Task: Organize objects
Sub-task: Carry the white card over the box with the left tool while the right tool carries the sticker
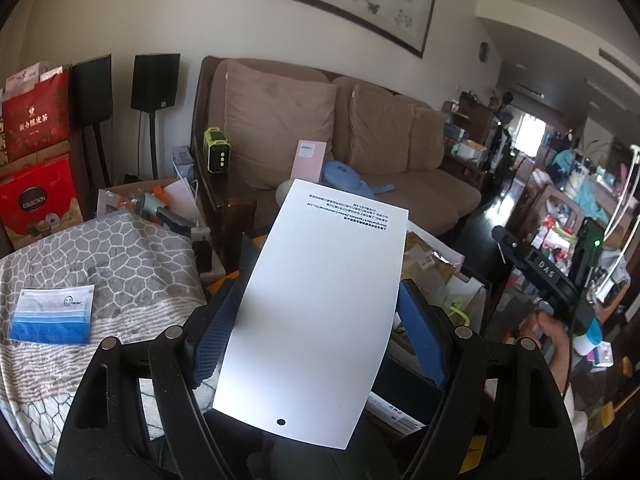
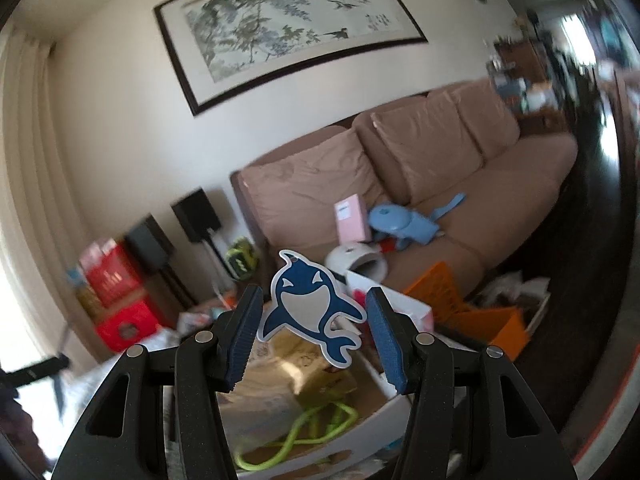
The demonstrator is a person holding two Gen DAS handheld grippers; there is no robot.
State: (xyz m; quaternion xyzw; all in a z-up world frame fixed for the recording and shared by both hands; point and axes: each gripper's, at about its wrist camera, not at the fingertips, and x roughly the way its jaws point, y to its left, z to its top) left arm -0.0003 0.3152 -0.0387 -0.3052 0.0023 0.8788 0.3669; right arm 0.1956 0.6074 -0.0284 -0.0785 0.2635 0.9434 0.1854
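Observation:
My left gripper is shut on a long white card. Its blue pads press on both long edges. The card stands tilted away from me, with small upside-down print at its far end and a hole near its close end. My right gripper is shut on a blue and white shark-shaped tag, whose fins touch both blue pads. The tag hangs in the air above an open cardboard box. In the left wrist view the right tool's black body shows at the right, held by a hand.
A brown sofa carries a pink box and a blue plush toy. A grey patterned blanket bears a blue and white packet. A green cord lies in the box beside an orange crate. Red gift boxes and speakers stand at the left.

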